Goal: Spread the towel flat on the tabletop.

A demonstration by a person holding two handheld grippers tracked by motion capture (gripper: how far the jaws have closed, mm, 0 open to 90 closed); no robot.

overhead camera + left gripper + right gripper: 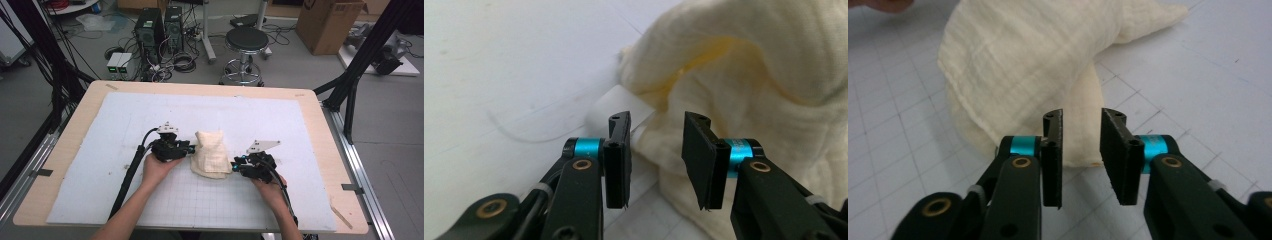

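Item one, left gripper (191,148): we hold it level at the cloth's left side, jaws spread, a gap between the pads (618,150), nothing pinched; a cloth edge lies just ahead of them, so we judge it set to take that edge.

Item two, cloth (211,154): cream, crumpled, partly folded over itself, lying mid-mat (300,130) between both grippers.

Item three, right gripper (234,165): at the cloth's lower right corner, jaws likewise apart and empty, the hem (1083,150) just beyond them. We read both as poised at opposite sides to lift or fold the cloth.
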